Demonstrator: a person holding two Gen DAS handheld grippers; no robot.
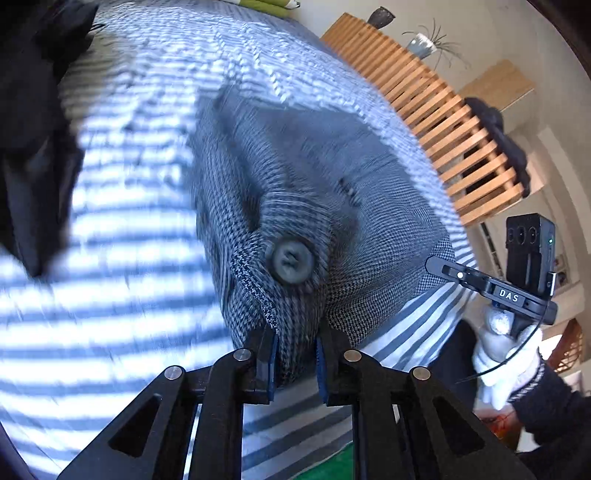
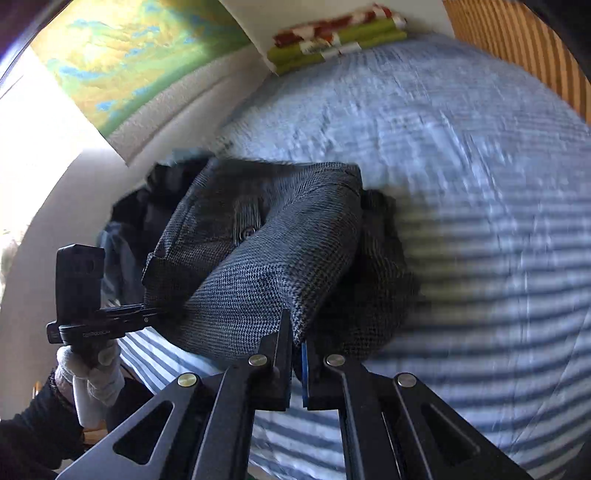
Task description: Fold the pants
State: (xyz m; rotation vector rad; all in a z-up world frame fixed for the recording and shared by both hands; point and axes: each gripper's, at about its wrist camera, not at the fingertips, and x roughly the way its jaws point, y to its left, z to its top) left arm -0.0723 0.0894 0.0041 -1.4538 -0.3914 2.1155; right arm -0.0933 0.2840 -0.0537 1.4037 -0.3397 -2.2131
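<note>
Grey houndstooth pants (image 1: 332,177) lie bunched on a blue-and-white striped bed cover (image 1: 122,266). In the left wrist view my left gripper (image 1: 295,332) is shut on the waistband, just below its dark button (image 1: 290,260). My right gripper (image 1: 434,265) reaches the pants' right corner, held by a white-gloved hand (image 1: 502,354). Seen from the right wrist, my right gripper (image 2: 297,339) is shut on a folded corner of the pants (image 2: 258,266), which drape away from it and lift off the cover. At the left edge of the pants, the left gripper (image 2: 157,314) holds the cloth.
Dark garments (image 1: 33,129) are heaped on the cover to the left, also dark garments (image 2: 133,210) behind the pants. A wooden slatted frame (image 1: 443,122) borders the bed. Folded green and red cloth (image 2: 340,33) lies at the far end, below a wall painting (image 2: 122,55).
</note>
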